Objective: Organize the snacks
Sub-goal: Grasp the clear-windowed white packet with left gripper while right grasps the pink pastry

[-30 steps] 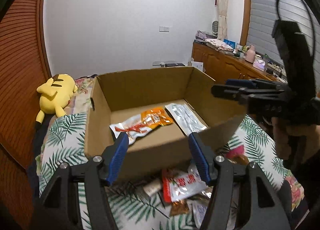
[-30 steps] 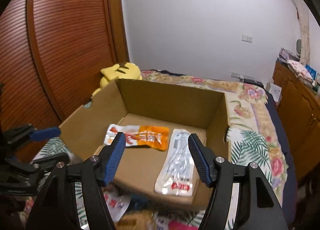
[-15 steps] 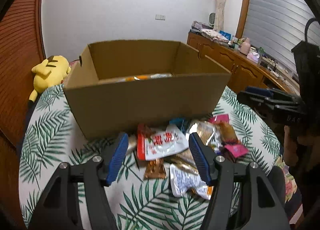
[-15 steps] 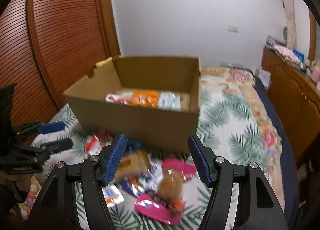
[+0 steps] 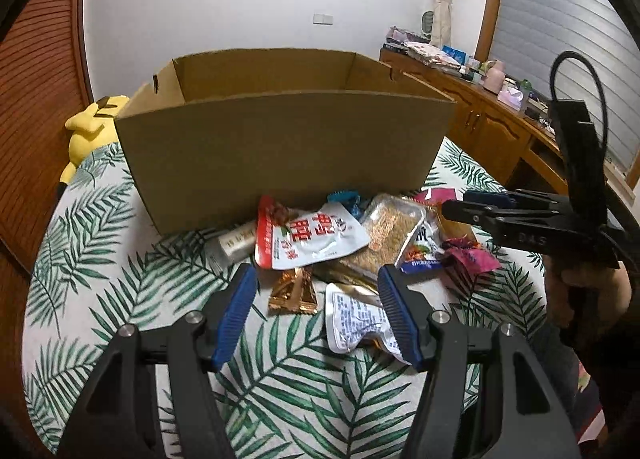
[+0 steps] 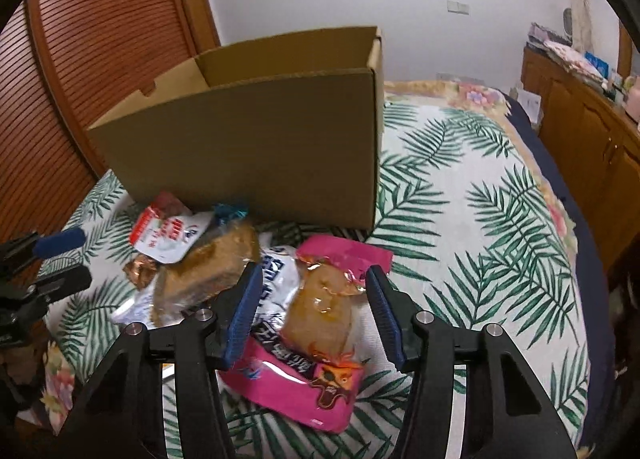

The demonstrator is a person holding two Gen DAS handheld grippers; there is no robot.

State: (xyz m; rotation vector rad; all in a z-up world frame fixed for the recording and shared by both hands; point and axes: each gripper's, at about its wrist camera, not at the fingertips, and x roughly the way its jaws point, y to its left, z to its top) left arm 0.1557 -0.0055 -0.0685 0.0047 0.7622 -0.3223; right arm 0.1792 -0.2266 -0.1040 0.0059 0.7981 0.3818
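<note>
Both tools have dropped from over the cardboard box down to the snack pile on the bed. Left tool gapes above a white packet; right tool gapes, empty, around an orange-brown pouch.
</note>
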